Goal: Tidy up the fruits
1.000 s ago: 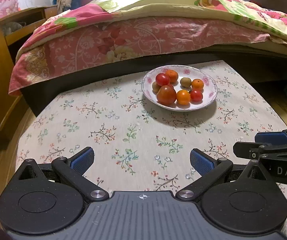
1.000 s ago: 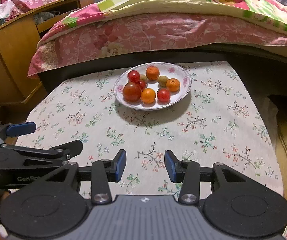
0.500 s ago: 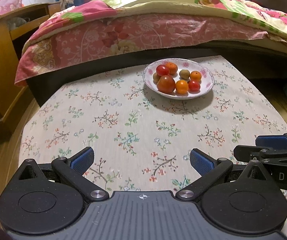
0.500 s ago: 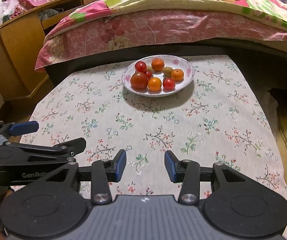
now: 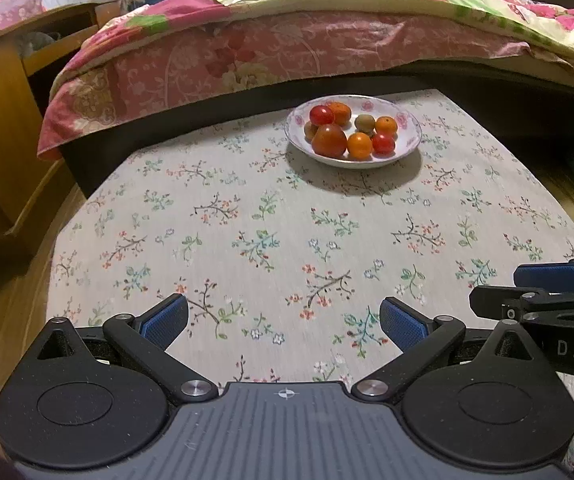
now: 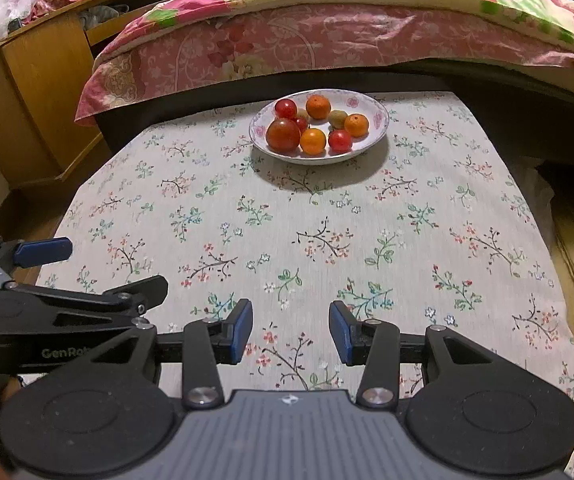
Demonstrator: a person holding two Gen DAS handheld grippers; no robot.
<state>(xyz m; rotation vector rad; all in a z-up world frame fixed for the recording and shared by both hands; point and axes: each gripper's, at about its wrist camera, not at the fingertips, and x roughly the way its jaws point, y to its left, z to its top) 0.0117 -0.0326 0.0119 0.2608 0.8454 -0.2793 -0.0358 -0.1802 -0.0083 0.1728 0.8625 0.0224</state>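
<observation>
We see a worktop (image 5: 247, 220) covered by a pale cloth printed with small flowering sprigs. Beyond its far edge runs a bed (image 6: 327, 44) under a pink floral quilt (image 5: 227, 56). A wooden cabinet (image 6: 39, 92) stands at the left, on a wooden floor (image 5: 3, 320).

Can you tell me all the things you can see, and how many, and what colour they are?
plate: one, white with pink flowers, far middle of the table
oranges: three, orange, on the plate
tomatoes: at least four, red, on the plate
small brownish-green fruits: at least two, on the plate
tablecloth: one, pale with flower sprigs, covers the table
bed: one, pink and green covers, behind the table
wooden cabinet: one, brown, far left
left gripper: one, black with blue pads, open, empty
right gripper: one, black with blue pads, open, empty
</observation>
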